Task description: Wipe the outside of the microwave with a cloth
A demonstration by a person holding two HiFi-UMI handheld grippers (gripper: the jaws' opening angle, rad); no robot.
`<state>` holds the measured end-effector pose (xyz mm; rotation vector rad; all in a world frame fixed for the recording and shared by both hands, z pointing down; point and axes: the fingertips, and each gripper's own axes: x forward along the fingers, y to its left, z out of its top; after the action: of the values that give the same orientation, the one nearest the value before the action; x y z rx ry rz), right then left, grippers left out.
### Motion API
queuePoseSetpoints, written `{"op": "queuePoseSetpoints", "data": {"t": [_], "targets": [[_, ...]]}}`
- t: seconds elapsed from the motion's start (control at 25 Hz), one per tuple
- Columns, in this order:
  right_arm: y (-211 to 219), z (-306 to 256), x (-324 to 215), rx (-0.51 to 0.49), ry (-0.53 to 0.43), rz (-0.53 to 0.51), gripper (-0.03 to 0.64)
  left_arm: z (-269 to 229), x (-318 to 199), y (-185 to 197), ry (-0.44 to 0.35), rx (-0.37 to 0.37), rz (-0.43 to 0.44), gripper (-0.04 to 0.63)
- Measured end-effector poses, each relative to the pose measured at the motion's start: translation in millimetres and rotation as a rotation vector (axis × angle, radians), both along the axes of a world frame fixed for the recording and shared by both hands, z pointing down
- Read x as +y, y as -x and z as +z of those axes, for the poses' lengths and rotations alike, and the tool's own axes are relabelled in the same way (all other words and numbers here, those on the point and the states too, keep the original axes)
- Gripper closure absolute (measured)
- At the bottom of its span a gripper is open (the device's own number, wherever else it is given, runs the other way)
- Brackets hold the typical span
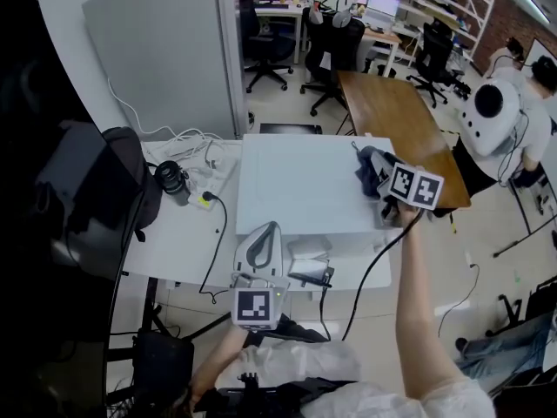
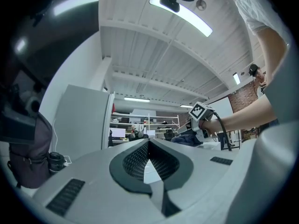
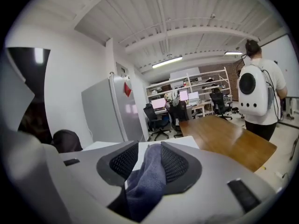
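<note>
We hold the right gripper (image 1: 381,190) at the right edge of the microwave (image 1: 296,185), whose pale top fills the middle of the white bench (image 1: 174,233). Its jaws stand partway apart with the dark blue cloth (image 3: 148,174) between them. The cloth lies against one pad, and a thin strip of the microwave's top shows between it and the other pad, so we do not see it pinched. From above, the cloth bunches on the top's right edge, toward its far corner. Our left gripper (image 2: 148,143) is at the bench's near edge, just in front of the microwave, its jaw tips together with nothing between them. A black bag (image 1: 122,181) and a black cylinder (image 1: 171,181) sit by the bench's left edge, with white cables (image 1: 187,142) near its far left corner.
</note>
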<state>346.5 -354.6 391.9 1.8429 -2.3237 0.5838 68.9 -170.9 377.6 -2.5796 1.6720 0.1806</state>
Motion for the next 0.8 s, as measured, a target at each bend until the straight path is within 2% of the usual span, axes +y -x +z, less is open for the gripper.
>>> {"op": "queuePoseSetpoints", "data": {"t": [0.08, 0.24, 0.36, 0.44, 0.56, 0.68, 0.76, 0.8], "targets": [[-0.7, -19.8, 8.5, -0.018, -0.061, 0.01, 0.438, 0.1, -0.1, -1.3, 0.003, 0.001, 0.003, 0.594], [-3.2, -57.1, 35.0, 0.016, -0.166, 0.03, 0.443, 1.2, 0.5, -5.7, 0.009, 0.006, 0.011, 0.594], [11.7, -79.7, 70.7, 0.004, -0.232, 0.008, 0.485, 2.5, 2.0, -8.2, 0.013, 0.001, 0.018, 0.594], [28.5, -84.0, 99.0, 0.027, -0.262, 0.0, 0.486, 2.8, 2.9, -9.8, 0.013, -0.004, 0.024, 0.594], [54.4, -68.5, 135.3, 0.049, -0.267, 0.028, 0.526, 5.2, 3.3, -11.1, 0.023, -0.01, 0.031, 0.594], [80.6, -35.0, 166.4, 0.006, -0.218, 0.042, 0.526, 12.4, 5.5, -12.9, 0.015, -0.068, 0.05, 0.594], [94.2, -15.7, 184.7, -0.016, -0.201, 0.064, 0.607, 12.6, 7.4, -14.6, 0.028, -0.068, 0.049, 0.594], [99.8, -7.5, 192.6, -0.006, -0.199, 0.075, 0.612, 12.0, 8.3, -15.6, 0.036, -0.06, 0.046, 0.594]]}}
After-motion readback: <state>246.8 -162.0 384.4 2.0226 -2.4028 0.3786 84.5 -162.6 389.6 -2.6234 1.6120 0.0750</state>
